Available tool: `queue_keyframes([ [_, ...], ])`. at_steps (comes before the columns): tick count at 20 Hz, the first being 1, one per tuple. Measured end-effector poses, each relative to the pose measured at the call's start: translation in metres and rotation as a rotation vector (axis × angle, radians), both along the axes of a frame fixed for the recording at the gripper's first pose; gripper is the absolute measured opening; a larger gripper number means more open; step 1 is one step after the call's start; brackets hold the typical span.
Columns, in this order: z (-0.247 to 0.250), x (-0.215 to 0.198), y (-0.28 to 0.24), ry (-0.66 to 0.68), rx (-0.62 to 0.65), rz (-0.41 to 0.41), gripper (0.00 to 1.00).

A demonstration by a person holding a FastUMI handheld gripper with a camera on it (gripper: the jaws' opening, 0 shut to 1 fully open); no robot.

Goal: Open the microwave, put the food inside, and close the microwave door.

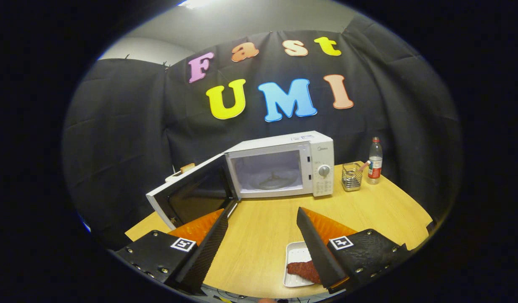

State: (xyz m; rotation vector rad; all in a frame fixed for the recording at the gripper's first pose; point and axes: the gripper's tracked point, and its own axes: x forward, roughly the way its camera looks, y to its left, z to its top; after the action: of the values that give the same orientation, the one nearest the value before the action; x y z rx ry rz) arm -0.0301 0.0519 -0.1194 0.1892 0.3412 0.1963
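A white microwave (284, 168) stands at the back of the wooden table (263, 231). Its door (191, 193) hangs swung wide to the left, and the cavity with its glass turntable (272, 182) is bare. The food, a dark red strip of meat (303, 269) on a small white tray (294, 256), lies on the table near me, partly hidden behind the right finger. My gripper (263, 216) hovers above the table, open, with nothing between its fingers. The left fingertip sits just below the open door's lower edge.
A wire mesh holder (352, 176) and a clear plastic bottle with a red label (374, 162) stand to the right of the microwave. A small light-coloured object (185, 168) peeks out behind the door. Bare tabletop lies between the fingers and the microwave.
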Motion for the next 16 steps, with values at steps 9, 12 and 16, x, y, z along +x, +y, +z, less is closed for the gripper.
queue_keyframes([
  [9, -0.070, -0.018, -0.089, 0.139, 0.049, -0.193, 1.00],
  [12, -0.096, -0.024, -0.100, 0.199, 0.118, -0.226, 1.00],
  [16, -0.123, -0.032, -0.100, 0.270, 0.194, -0.240, 1.00],
])
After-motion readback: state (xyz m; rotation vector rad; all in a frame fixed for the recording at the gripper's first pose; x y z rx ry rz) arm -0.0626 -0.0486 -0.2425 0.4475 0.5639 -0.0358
